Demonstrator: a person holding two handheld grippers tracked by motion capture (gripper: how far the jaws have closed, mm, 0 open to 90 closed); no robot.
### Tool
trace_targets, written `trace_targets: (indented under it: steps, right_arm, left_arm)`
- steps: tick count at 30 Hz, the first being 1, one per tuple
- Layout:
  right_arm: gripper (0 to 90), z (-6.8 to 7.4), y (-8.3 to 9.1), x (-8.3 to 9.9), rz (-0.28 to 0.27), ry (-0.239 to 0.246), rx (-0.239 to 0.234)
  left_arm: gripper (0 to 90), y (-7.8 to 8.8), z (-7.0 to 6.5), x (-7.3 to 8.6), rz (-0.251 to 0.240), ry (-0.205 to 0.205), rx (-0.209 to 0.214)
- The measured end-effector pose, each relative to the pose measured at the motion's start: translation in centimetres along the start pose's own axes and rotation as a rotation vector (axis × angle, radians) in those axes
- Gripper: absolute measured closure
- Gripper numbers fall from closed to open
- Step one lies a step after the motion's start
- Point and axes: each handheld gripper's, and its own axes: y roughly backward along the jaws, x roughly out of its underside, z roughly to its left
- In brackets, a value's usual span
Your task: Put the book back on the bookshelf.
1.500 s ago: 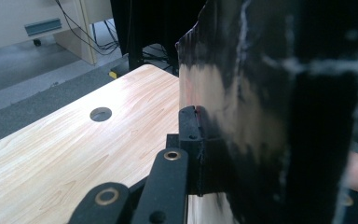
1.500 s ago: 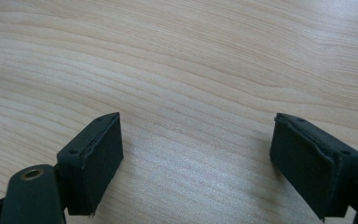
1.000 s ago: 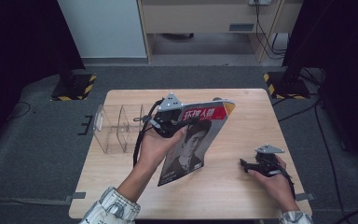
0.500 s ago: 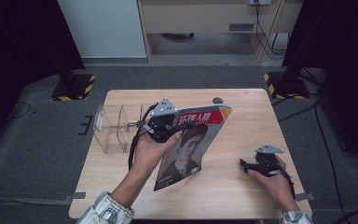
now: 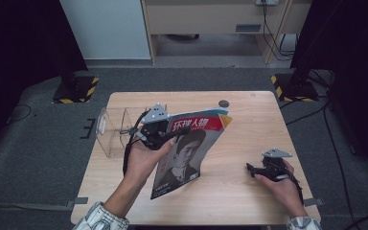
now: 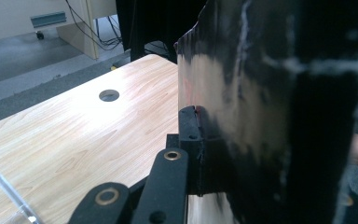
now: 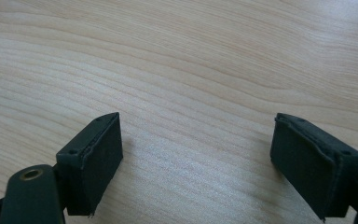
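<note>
A magazine (image 5: 191, 153) with a red title band and a portrait on its cover is held tilted above the middle of the wooden table (image 5: 249, 124). My left gripper (image 5: 168, 135) is shut on its upper left edge. In the left gripper view, one black pad (image 6: 189, 128) presses against the magazine's glossy dark page (image 6: 265, 116). My right gripper (image 5: 252, 168) rests low on the table at the near right, pointing left. Its jaws (image 7: 196, 144) stand wide open over bare wood, nothing between them.
A clear plastic rack (image 5: 111, 130) with upright dividers stands on the table's left side, just left of the left gripper; its edge (image 6: 4, 186) is close by. A round cable hole (image 5: 224, 103) lies near the far edge. Dark floor surrounds the table.
My left hand has carried the magazine leftward, closer to the clear rack. The right hand and its gripper have stayed put.
</note>
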Motion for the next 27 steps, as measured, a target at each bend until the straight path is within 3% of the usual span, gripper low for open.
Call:
trace_targets:
  steps: [27]
  right_arm:
    - [17.2,0.0,0.0,0.0,0.0,-0.001,0.0]
  left_arm:
    - [86.4,4.5,2.1,1.5,-0.051,0.057,-0.039]
